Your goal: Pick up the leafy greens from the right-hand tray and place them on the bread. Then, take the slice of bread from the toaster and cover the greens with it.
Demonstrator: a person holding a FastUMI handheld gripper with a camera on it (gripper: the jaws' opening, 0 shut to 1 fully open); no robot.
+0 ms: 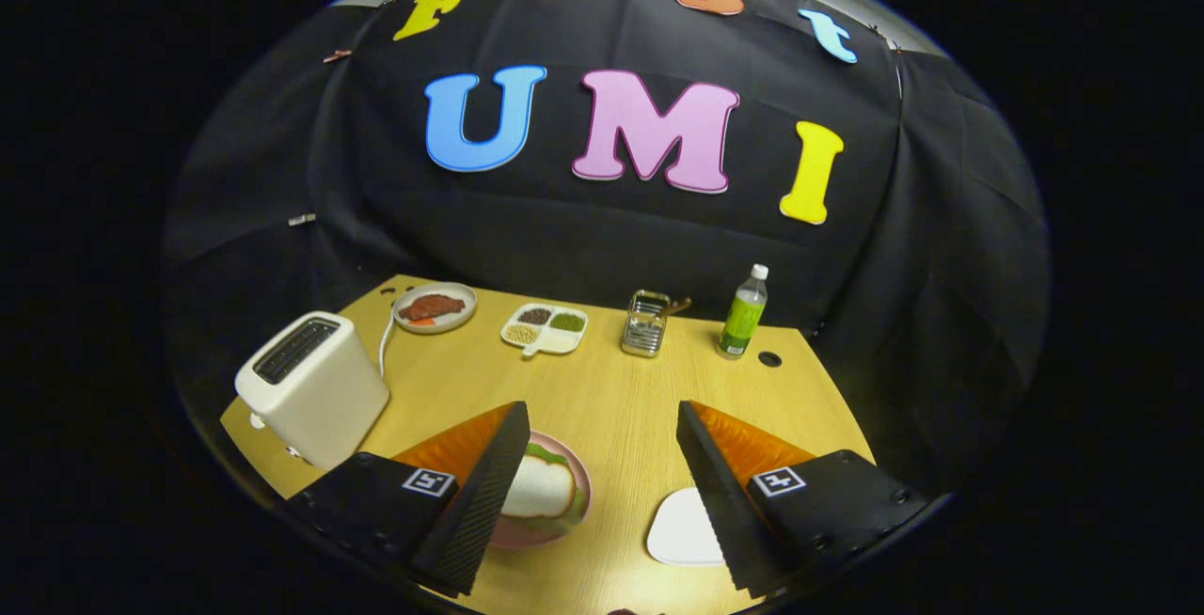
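Gripper view: the gripper hangs spread wide and empty above the worktop. Bread over greens sits on the pink plate beside its left finger; the toaster, likely next, stands farther left.

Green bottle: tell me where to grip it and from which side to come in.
I'd grip the green bottle around its straight body below the white cap, coming level from the front across the bare table. It stands upright, apart from the metal rack beside it. The gripper is open, holding nothing.
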